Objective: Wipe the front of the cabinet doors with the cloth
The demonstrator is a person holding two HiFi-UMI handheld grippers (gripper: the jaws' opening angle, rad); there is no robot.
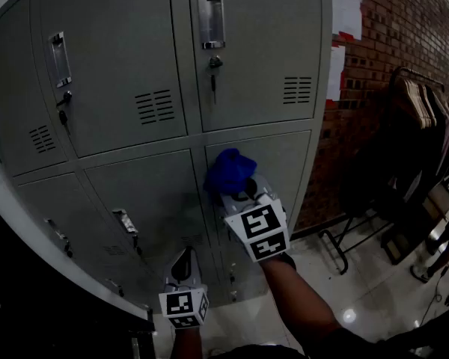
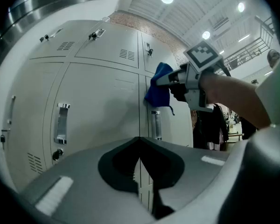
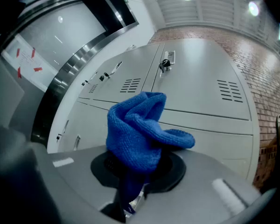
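1. Since the right tool (image 1: 236, 189) clamps only the tail of the blue cloth (image 3: 137, 134), with the wad bunched ahead of its tips, drag on the cabinet door (image 1: 284, 152) could pull it out.
2. Just below the wad sits a handle (image 2: 155, 124): likely snag on a downstroke.
3. The left tool (image 2: 140, 171) is closed narrow and empty, low beside the right one.
4. The left gripper view shows the wad side-on at the door seam. The right gripper view shows the grip, but the wad hides contact.
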